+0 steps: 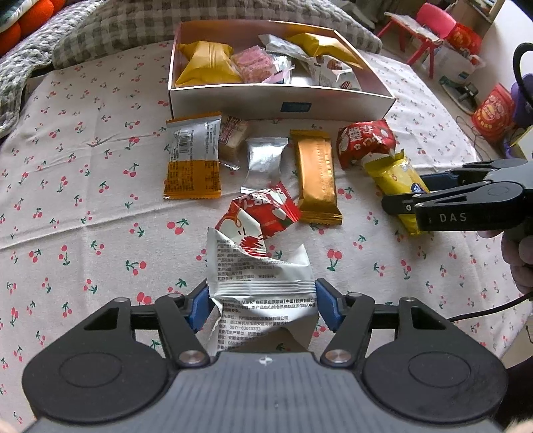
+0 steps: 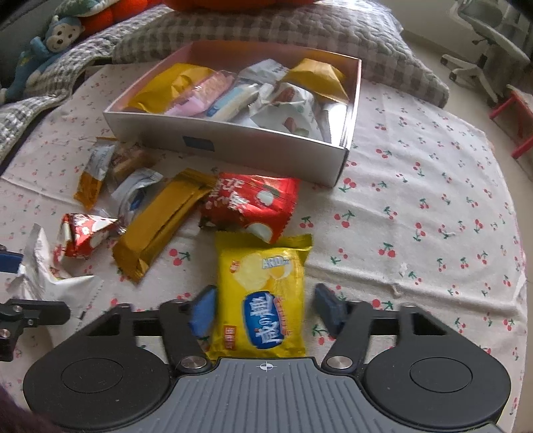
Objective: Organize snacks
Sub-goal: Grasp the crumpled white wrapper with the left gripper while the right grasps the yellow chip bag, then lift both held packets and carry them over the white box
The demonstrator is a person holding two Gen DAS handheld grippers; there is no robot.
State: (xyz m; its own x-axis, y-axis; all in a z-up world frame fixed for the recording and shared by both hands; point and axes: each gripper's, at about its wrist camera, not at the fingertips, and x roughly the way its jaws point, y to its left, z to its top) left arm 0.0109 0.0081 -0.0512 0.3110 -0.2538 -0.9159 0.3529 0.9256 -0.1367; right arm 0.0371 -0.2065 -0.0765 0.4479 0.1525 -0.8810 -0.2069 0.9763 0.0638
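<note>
the left gripper [image 1: 261,304] is sitting over the cherry-print cloth [image 1: 83,206] with its blue pads [image 1: 200,304] pressing on both sides of a crumpled white snack wrapper [image 1: 263,283], whose edges are buckling inward at the pads, so it is clamping that wrapper. the wrapper's far end is overlapping a red and white snack packet [image 1: 260,216] lying just beyond it. the right gripper [image 2: 263,308] is straddling a yellow chip packet [image 2: 263,293] that is lying flat on the cloth; its left pad [image 2: 203,311] is lying against the packet's edge while the right pad [image 2: 328,308] is standing just clear of it with a sliver of cloth showing between, so the jaws are not yet squeezing the packet. in the left wrist view the same yellow packet is showing beside the right gripper's black fingers. a red snack bag [image 2: 253,203] is touching the yellow packet's far end, and a gold bar wrapper [image 2: 160,226] is lying just left of it. farther left a silver pouch [image 1: 265,163], a small biscuit pack [image 1: 233,136] and a silver and orange packet [image 1: 195,160] are resting in a loose row near the front wall of an open white box [image 1: 283,103]. inside the box several snacks are already piled, among them two yellow packets [image 1: 206,63] and a pink one [image 1: 253,63]. a checked quilt [image 2: 233,23] is bunched up behind the box.
</note>
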